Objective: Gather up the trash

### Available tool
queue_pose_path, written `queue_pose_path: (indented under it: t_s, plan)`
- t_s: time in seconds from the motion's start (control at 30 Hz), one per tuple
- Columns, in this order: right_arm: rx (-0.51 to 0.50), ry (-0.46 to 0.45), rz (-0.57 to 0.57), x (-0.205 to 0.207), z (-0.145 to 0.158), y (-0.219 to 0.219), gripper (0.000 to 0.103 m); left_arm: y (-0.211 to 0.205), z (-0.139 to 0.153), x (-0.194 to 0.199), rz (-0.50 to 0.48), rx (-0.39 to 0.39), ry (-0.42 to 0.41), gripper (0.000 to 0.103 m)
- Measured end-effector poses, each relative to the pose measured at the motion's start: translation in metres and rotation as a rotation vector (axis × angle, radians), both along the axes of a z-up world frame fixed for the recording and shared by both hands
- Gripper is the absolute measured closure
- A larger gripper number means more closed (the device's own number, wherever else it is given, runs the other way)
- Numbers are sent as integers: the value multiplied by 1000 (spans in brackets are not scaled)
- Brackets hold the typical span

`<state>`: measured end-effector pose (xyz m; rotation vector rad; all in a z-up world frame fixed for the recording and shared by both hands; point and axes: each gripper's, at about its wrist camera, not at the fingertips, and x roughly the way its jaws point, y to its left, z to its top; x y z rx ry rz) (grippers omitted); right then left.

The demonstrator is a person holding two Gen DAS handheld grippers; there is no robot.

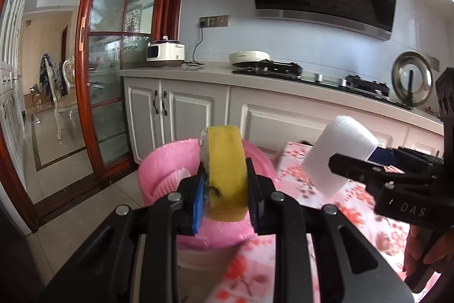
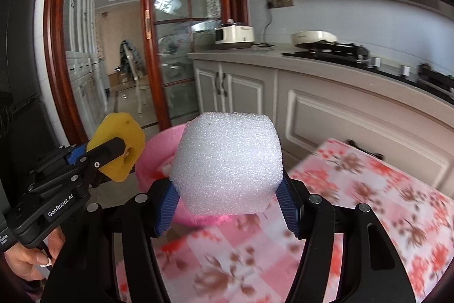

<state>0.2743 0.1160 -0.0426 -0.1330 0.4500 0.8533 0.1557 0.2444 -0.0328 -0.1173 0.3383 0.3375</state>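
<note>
Judging by how each piece sits in its grip, both bits of trash are light, soft and easily squashed. The yellow sponge [image 1: 225, 169] is pinched edge-on by the left gripper [image 1: 227, 190], whose fingers [image 1: 255, 198] are drawn close together on its two flat faces; it bulges into a rounded arc above them, so it is taken to be springy and compressible, with a dark mark low on the side next to the blue pad. A grip across the flat faces, near the middle as now, seems soundest; a hold at the thin rim would likely let it fold and slip.

The white foam block [image 2: 227, 161] is held by the right gripper [image 2: 227, 206], whose fingers [image 2: 288, 206] stand wide apart and press on its lower flanks. Its pebbly, closed-cell surface looks slightly grippy and almost weightless, yet it can probably be dented or crumbled if squeezed harder, so a gentle hold across the widest part is advised.

Just ahead of and below both sets of fingers, a pink basin [image 1: 167, 169] is seen at the edge of the bench [image 2: 383, 203] with its floral cloth; something pale lies inside. Whether either piece is yet over the basin cannot be told for certain.
</note>
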Motion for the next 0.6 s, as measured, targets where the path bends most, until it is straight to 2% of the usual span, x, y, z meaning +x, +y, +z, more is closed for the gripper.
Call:
queue_pose_path:
  t_s: [0.17,0.43,0.53,0.6]
  plan:
    - [-5,29,59,35,-2,38,43,39,-1,30,27,-1,15,77]
    - [-18,78,123,89,-19,94,43,94,-21,81,79,-48,61,75]
    - [-9,104,145,106,-25,107,40,107,-27,96,89,-54,69,63]
    - [2,120,168,116,-27,114,29,114,-31,103,96,-69,68,55]
